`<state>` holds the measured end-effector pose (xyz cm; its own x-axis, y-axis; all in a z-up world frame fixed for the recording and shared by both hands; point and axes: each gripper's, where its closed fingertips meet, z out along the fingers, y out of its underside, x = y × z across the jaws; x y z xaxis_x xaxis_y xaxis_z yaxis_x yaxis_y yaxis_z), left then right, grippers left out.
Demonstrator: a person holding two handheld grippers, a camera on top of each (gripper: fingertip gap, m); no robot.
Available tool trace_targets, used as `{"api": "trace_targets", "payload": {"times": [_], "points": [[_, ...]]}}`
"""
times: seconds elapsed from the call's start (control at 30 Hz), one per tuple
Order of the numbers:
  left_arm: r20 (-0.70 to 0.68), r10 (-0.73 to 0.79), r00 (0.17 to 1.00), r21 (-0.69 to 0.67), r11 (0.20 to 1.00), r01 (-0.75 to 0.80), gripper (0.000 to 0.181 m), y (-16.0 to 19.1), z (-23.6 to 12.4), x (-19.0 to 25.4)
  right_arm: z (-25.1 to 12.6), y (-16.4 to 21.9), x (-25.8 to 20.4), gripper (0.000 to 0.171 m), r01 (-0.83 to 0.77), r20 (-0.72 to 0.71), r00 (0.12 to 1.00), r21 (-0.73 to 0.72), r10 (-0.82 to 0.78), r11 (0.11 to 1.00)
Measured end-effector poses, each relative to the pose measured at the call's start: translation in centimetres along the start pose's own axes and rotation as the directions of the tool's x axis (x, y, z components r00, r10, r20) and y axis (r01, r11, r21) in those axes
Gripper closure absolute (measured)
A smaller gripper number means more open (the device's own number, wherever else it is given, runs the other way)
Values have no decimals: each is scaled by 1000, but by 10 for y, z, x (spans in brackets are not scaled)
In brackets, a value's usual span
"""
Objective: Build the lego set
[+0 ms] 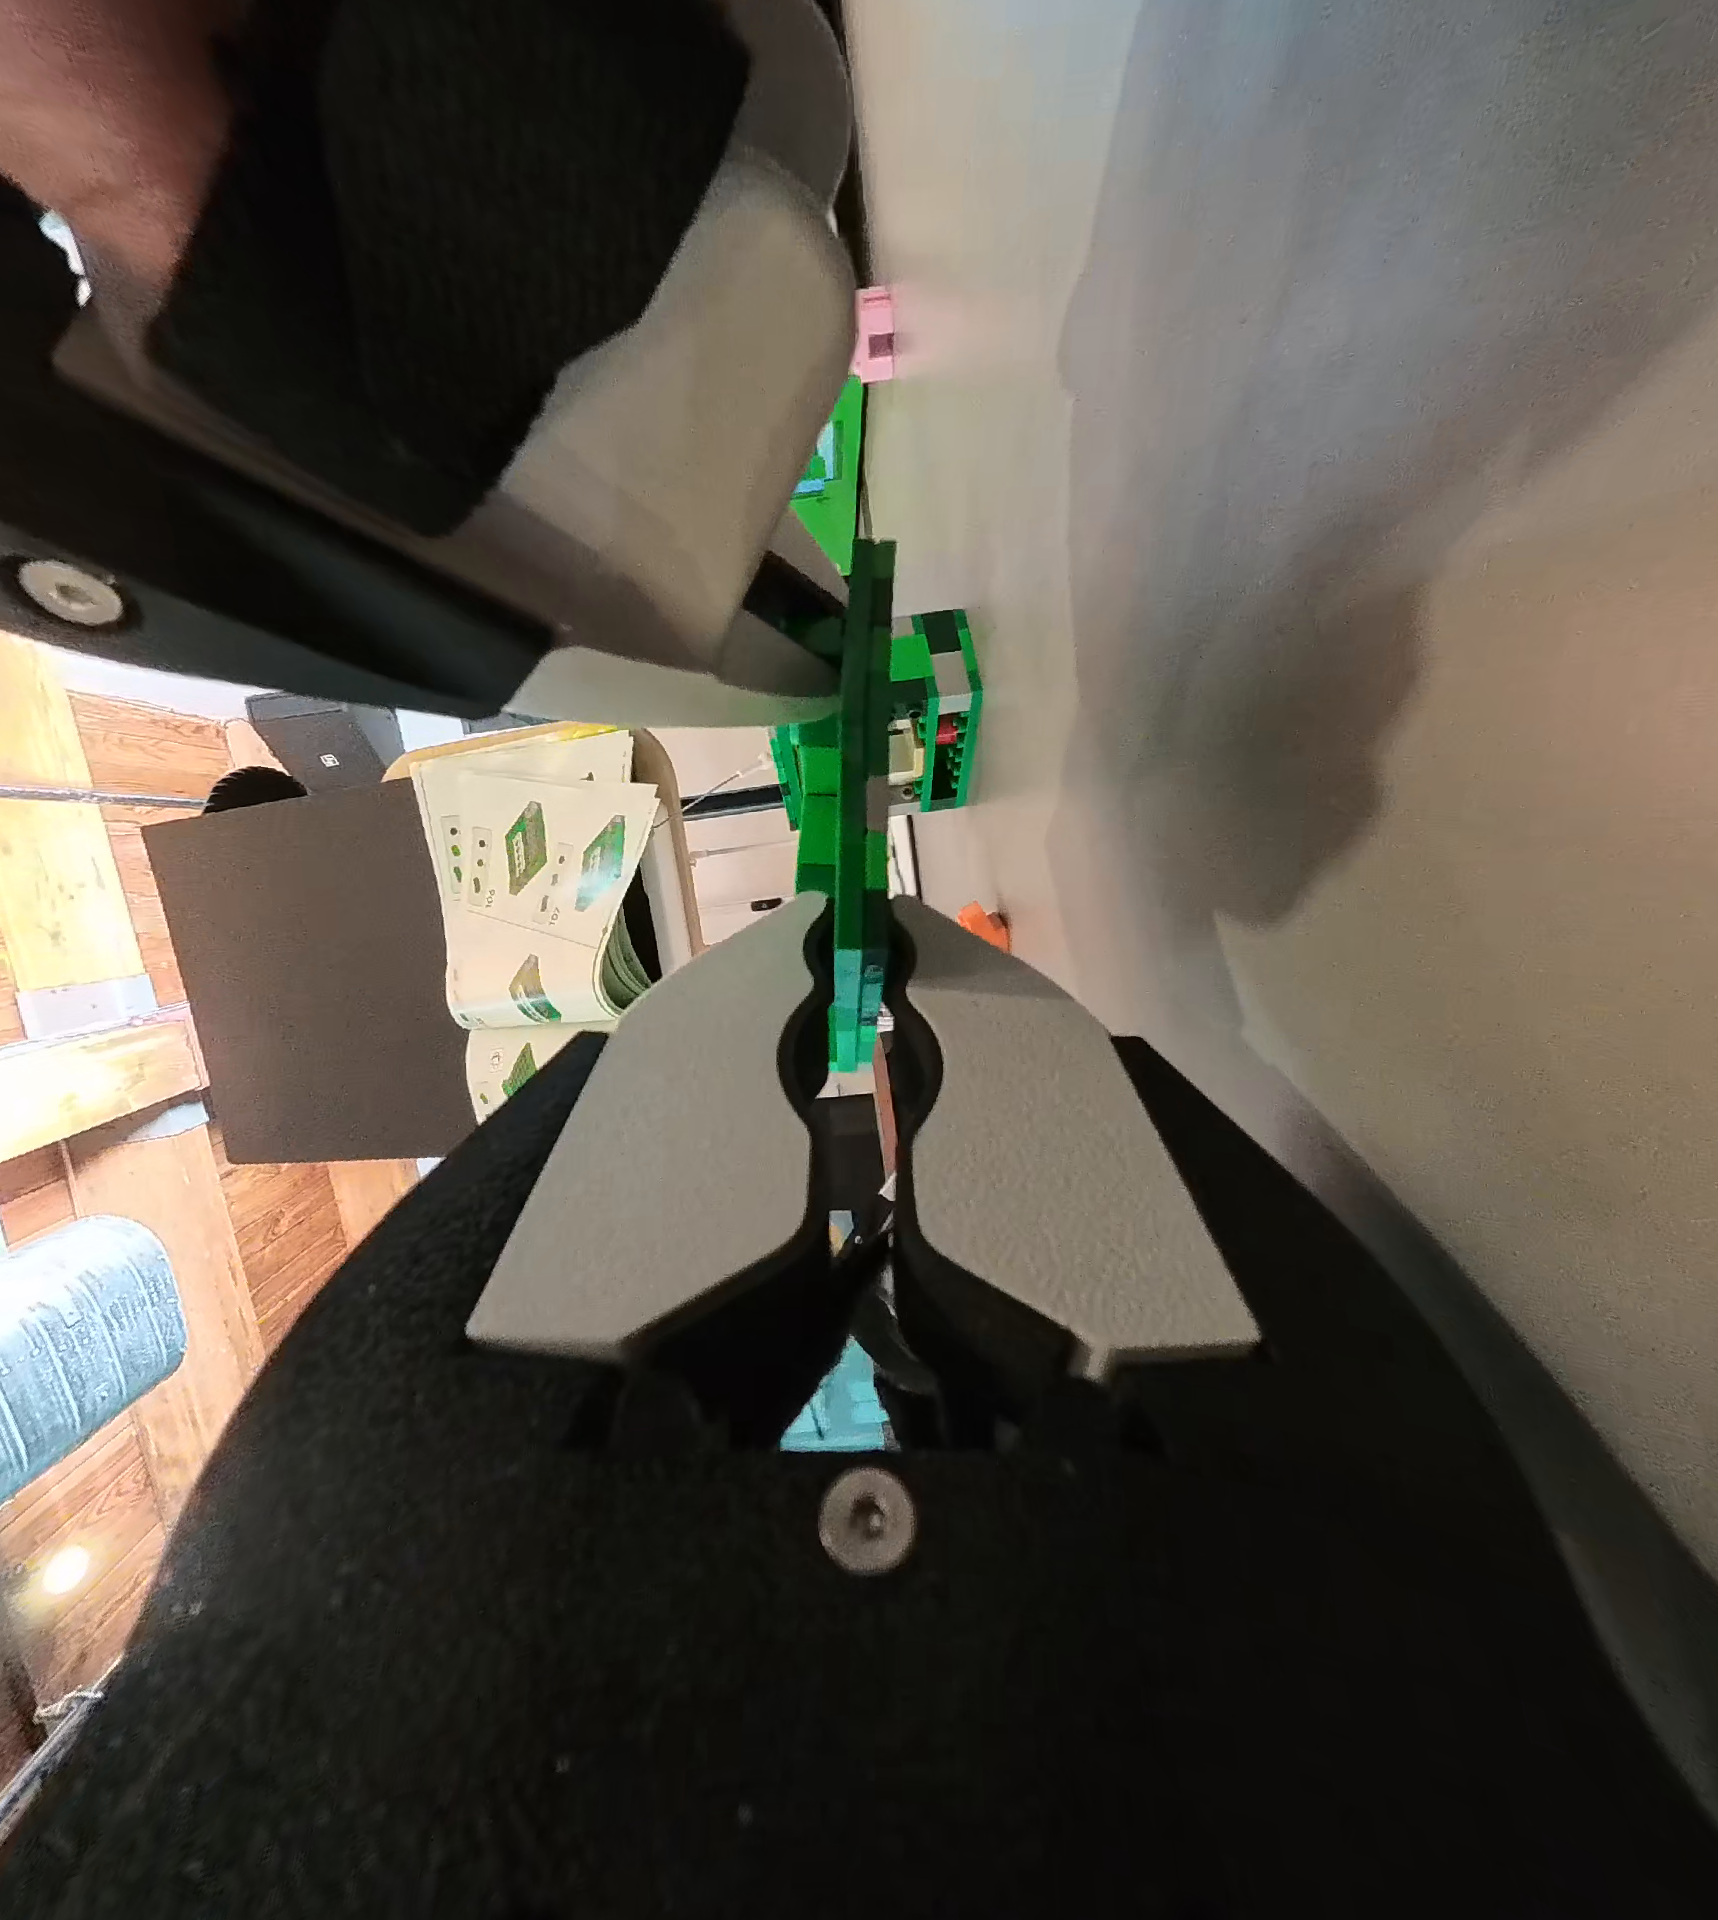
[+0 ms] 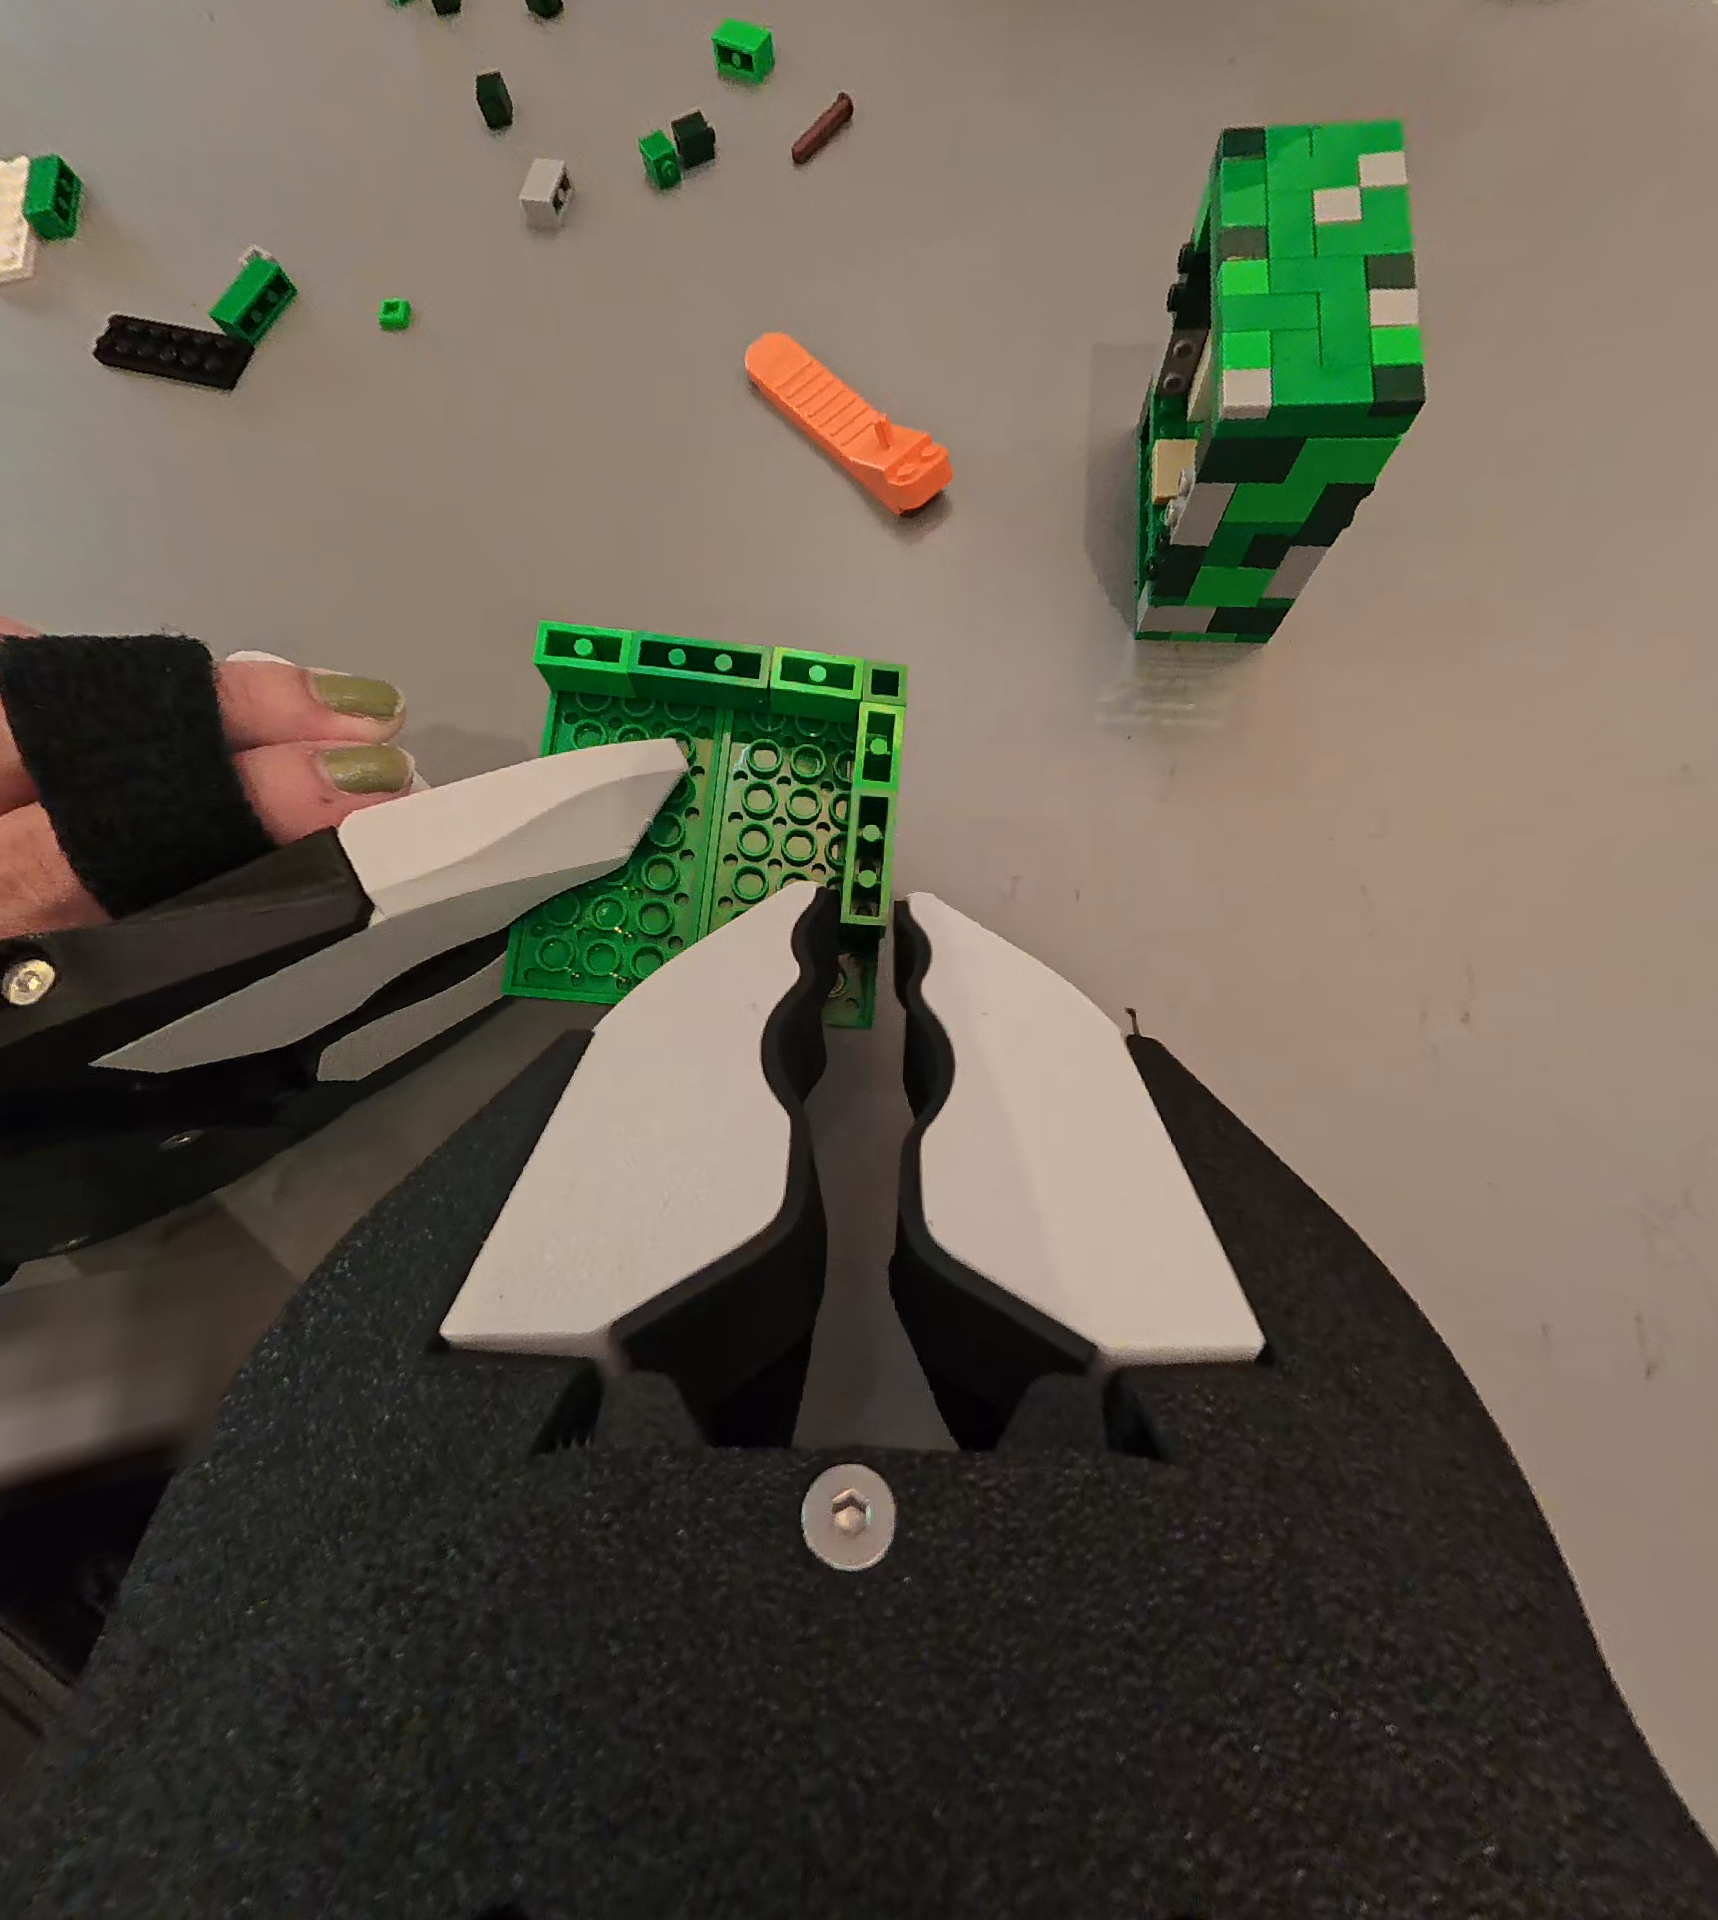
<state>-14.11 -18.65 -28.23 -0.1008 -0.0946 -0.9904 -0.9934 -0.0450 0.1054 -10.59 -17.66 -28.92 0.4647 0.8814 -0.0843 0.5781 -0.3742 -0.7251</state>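
A: Where's the plate assembly point(image 2: 720, 831)?
B: Centre of the counter point(image 2: 1457, 935), just ahead of the right tool point(image 2: 857, 909), with the left tool point(image 2: 626, 800) reaching over it from nine o'clock.
A: The separator point(image 2: 850, 421)?
B: Behind it at twelve. The block tower point(image 2: 1281, 384) stands at two, and loose bricks point(image 2: 169, 312) lie scattered toward ten.

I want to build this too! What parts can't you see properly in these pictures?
- Green plate, right wrist view: its studded side faces away; the left gripper covers one corner.
- Same plate, left wrist view: edge-on, so its layout is unreadable.
- Tall green block model: its far sides are hidden.
- Loose bricks: cut off by the top edge.
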Motion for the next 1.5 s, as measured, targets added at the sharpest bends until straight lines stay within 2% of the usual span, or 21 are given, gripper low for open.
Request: {"api": "trace_targets", "payload": {"times": [0.53, 0.6, 0.67, 0.7, 0.77, 0.8, 0.87, 0.9, 0.93, 0.97, 1.07, 1.2, 1.33, 1.43, 1.5], "points": [[5, -5, 1000, 20, 1000, 5, 175, 0, -2, -3, -7, 0, -1, 149, 25, 10, 1000, 8, -25, 1000], [2, -20, 1000, 37, 999, 20, 176, 1, -2, -4, -13, 0, -1, 143, 84, 12, 996, 13, -84, 996], [10, -60, 998, 75, 995, 59, 176, 4, -3, -10, -25, -8, 1, 134, 243, -2, 970, 86, -244, 966], [8, -91, 996, 100, 991, 90, 176, 6, -4, -13, -32, -14, 2, 130, 354, -24, 935, 147, -355, 923], [7, -148, 989, 149, 978, 145, 175, 9, -8, -21, -45, -22, 1, 116, 585, -102, 808, 260, -581, 768], [3, -173, 985, 172, 970, 169, 176, 9, -9, -24, -48, -22, -2, 114, 692, -152, 715, 295, -683, 659], [-5, -199, 980, 240, 951, 195, 176, 3, -14, -27, -52, -18, -12, 114, 860, -277, 479, 336, -833, 383], [-6, -204, 979, 274, 941, 198, 176, -1, -17, -28, -53, -16, -18, 120, 909, -341, 356, 341, -870, 238], [-9, -203, 979, 301, 933, 196, 176, -5, -20, -28, -54, -16, -22, 122, 931, -405, 269, 342, -874, 128], [-15, -196, 981, 332, 924, 190, 175, -10, -23, -28, -54, -16, -25, 122, 935, -434, 221, 348, -873, 64], [-42, -192, 980, 404, 894, 193, 175, -22, -30, -25, -50, -14, -30, 113, 913, -372, 212, 405, -904, 47], [-109, -239, 965, 429, 864, 263, 175, -25, -32, -22, -43, -5, -34, 116, 920, -338, 104, 389, -936, -38], [-140, -276, 951, 458, 834, 310, 175, -27, -34, -24, -41, -2, -35, 129, 918, -333, 79, 392, -940, -62], [-172, -289, 942, 481, 810, 337, 175, -31, -37, -23, -43, -1, -38, 147, 907, -337, 104, 418, -936, -50], [-185, -305, 934, 485, 798, 357, 175, -32, -38, -23, -45, -2, -38, 151, 901, -336, 130, 432, -933, -30]]}}
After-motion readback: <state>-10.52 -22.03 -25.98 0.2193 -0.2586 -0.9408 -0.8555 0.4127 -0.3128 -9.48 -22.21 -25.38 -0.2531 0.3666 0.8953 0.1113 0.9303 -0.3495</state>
